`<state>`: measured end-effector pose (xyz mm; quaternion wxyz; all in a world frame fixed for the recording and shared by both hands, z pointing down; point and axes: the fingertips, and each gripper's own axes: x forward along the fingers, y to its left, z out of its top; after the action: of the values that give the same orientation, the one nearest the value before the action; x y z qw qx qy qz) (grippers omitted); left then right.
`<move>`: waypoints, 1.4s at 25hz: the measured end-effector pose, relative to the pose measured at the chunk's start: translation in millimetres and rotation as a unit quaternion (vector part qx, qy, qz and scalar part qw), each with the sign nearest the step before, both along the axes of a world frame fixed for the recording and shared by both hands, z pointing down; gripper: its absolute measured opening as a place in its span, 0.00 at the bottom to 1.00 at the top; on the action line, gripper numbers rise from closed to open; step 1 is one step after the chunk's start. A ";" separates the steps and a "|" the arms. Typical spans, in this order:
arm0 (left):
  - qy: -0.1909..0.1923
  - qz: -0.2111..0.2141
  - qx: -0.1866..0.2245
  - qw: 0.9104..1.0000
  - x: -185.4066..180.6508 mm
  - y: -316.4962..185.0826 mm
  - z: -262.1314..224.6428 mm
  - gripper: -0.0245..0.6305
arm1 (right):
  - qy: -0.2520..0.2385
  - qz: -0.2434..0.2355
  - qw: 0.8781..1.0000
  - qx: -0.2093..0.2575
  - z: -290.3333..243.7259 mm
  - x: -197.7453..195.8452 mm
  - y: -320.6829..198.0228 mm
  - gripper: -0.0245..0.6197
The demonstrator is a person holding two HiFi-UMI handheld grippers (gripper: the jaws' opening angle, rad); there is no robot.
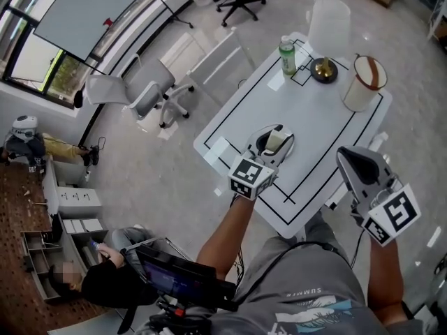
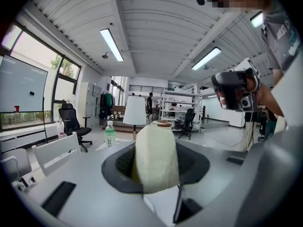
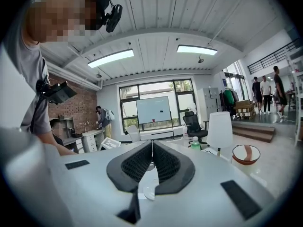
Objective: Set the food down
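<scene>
My left hand-held gripper (image 1: 276, 139) clenched on food (image 2: 156, 155): pale, soft-looking block, upright, over near part of bench (image 1: 314, 117); gap to bench unclear. My right hand-held gripper (image 3: 151, 162) closed, empty, off bench's near corner. Risks: release too high, block topples; bench edge close, could drop off.

Bright, even light falls from ceiling strip lamps (image 2: 112, 44) and tall windows (image 3: 129, 98), leaving only faint soft shadows on the white table (image 1: 307, 110), while both gripper views bulge fisheye-fashion into black corners, with the closest foreground blurred.
</scene>
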<state>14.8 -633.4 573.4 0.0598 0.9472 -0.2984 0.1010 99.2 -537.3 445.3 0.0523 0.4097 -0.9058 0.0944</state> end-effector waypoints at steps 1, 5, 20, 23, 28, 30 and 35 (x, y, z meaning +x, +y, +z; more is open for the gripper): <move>-0.008 -0.003 -0.004 1.000 0.4 -3.2 9.1 0.28 | 0.000 0.001 1.000 -0.002 1.7 2.0 -0.7 0.05; -0.039 -0.013 -0.018 0.999 0.9 -17.0 43.4 0.28 | 0.000 0.006 1.000 -0.011 9.9 10.8 -4.4 0.05; -0.159 -0.020 -0.028 0.987 1.5 -49.6 144.8 0.28 | -0.003 0.007 0.998 -0.055 55.9 21.8 -18.7 0.05; -0.182 -0.016 -0.024 0.983 -0.7 -53.1 162.0 0.28 | -0.003 0.006 0.998 -0.060 63.1 20.5 -21.1 0.05; -0.225 -0.008 -0.016 0.974 -4.5 -57.0 185.9 0.28 | -0.001 0.004 0.998 -0.069 72.0 18.4 -23.3 0.05; -0.245 -0.005 -0.012 0.970 -6.0 -57.7 195.0 0.28 | -0.001 0.003 0.997 -0.071 74.2 18.4 -23.6 0.05; -0.289 0.005 0.002 0.957 -8.6 -60.8 212.4 0.28 | 0.002 0.003 0.997 -0.075 78.3 19.4 -25.2 0.05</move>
<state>6.2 -694.3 785.7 -0.0312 0.8794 -0.2983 0.3697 118.6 -562.6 523.6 0.0843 0.4079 -0.8946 0.1619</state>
